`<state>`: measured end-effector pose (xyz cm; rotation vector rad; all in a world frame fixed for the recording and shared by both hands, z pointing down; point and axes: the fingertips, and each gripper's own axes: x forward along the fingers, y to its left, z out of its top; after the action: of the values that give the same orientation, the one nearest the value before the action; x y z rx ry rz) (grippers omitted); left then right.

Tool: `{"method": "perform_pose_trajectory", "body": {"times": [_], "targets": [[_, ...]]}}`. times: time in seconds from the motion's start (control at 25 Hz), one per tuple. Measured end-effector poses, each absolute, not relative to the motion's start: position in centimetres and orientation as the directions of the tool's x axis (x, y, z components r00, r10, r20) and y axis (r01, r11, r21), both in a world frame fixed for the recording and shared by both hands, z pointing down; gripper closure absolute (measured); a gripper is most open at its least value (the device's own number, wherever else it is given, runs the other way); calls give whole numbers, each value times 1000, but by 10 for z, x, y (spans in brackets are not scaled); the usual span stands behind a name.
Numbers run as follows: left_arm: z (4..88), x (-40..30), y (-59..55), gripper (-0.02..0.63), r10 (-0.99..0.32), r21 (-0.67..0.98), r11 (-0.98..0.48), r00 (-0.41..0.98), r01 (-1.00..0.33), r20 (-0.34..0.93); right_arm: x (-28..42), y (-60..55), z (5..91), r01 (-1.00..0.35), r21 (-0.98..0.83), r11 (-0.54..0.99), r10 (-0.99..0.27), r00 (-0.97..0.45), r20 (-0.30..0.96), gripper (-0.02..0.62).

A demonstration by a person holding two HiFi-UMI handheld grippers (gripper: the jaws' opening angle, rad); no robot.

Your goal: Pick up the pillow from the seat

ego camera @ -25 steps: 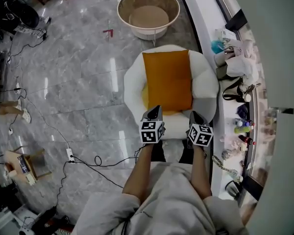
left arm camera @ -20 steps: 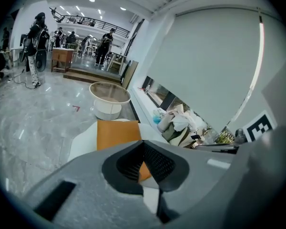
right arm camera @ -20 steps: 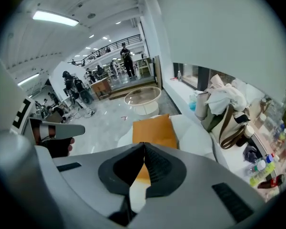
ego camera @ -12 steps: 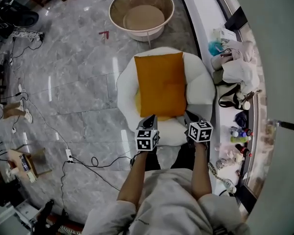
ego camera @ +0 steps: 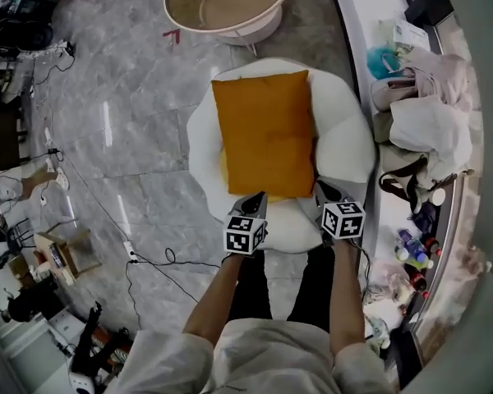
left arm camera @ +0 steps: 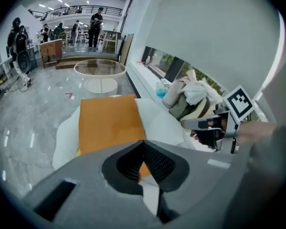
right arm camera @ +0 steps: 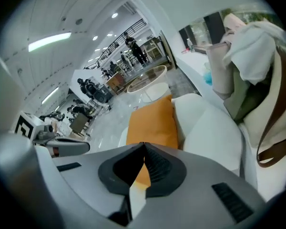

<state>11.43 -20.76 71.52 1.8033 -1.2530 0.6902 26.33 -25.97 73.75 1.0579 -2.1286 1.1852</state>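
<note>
Hovering near the pillow [ego camera: 264, 134], hand-held grippers (left [ego camera: 257, 197], right [ego camera: 321, 189]) are closed, empty.

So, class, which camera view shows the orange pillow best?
The head view: the whole pillow lies flat on the white seat, seen from above. Both gripper views see it foreshortened, its near end cut off by their own jaws.

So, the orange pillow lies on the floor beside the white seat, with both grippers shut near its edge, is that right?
No: the head view shows the orange pillow lying on the white seat itself. The left gripper and right gripper are shut near its edge.
</note>
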Motion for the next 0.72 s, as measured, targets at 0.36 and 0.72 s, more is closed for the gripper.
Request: {"method": "perform_pose_trajectory", "body": {"times": [0.36, 0.72], "targets": [[797, 173, -258, 597, -419, 283, -278, 381, -918, 824, 296, -284, 836, -794, -562, 233, -362, -607, 708, 588], [845, 201, -285, 597, -362, 255, -337, 375, -906, 854, 293, -303, 910, -771, -604, 205, -366, -632, 683, 588]]}}
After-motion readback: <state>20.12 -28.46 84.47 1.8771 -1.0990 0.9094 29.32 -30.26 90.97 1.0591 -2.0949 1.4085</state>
